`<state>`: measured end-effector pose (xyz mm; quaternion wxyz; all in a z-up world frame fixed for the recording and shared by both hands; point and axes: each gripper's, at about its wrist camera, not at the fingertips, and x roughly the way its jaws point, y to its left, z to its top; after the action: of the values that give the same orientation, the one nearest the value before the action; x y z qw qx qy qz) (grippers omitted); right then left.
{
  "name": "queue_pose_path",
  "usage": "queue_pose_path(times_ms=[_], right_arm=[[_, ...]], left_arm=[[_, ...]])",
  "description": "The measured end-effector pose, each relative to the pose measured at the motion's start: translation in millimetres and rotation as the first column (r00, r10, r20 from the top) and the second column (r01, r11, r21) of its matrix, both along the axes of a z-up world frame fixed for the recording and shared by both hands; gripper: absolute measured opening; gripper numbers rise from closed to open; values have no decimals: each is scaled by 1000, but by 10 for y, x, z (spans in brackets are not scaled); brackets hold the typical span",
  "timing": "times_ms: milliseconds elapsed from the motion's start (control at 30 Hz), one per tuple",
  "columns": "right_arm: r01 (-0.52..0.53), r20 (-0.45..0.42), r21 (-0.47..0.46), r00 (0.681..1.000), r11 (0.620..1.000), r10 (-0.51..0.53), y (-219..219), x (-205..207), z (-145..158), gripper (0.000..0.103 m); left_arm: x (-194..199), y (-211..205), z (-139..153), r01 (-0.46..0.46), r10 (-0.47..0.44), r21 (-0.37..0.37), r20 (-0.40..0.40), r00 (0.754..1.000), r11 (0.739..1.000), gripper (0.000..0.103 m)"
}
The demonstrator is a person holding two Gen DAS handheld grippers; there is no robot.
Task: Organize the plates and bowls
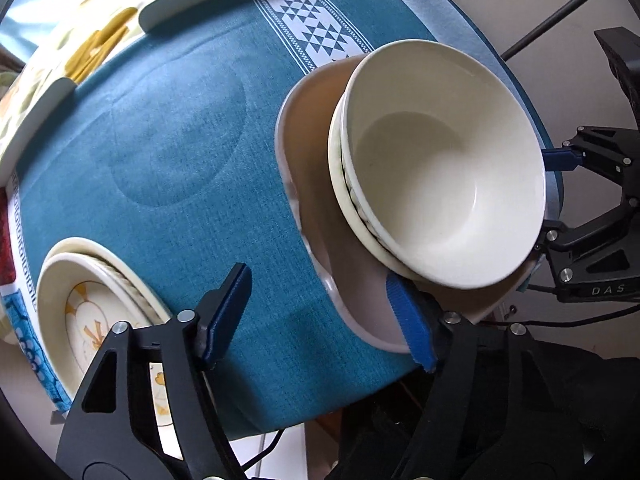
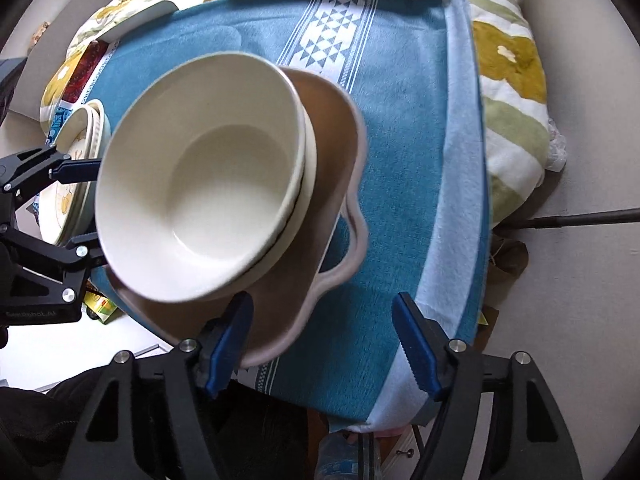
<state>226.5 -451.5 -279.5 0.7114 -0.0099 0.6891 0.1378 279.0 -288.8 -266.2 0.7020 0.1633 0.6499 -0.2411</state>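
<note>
left gripper [image 1: 318, 280] and right gripper [image 2: 322, 302] were spread astride the plate [image 1: 316, 128] rim, nothing pinched; bowls [image 1: 440, 168] could be tipped by uneven lifting.

Looking like someone's home: a teal tablecloth [image 1: 180, 184] is covering a small table, floral blanket [image 2: 516, 64] lying beside it.

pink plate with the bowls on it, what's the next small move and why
Probably close both grippers on the pink plate before lifting. The left gripper and right gripper each straddle an opposite edge of its rim, jaws not yet pinching. The stacked white bowls sit off-centre on it, so a firm, level two-sided grip seems wise.
</note>
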Motion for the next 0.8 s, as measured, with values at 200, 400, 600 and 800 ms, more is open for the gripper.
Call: queue_pose_path(times_ms=[200,400,600,800], right_arm=[[-10,-17,121,1000,993,12,-3,38,-92,25],[-64,45,117,997,991,59,47,-33,-62,18],[-105,92,96,991,990,97,112,-151,-43,18],[-112,109,93,989,989,101,118,-78,19,18]], left_arm=[[-61,-97,-168,16,-17,-6,-50,999,1000,27],[-169,-193,-164,56,-57,-29,-20,998,998,19],[-277,-261,-142,88,-87,-23,42,995,996,19],[-315,-305,-21,85,-83,-21,84,993,996,19]])
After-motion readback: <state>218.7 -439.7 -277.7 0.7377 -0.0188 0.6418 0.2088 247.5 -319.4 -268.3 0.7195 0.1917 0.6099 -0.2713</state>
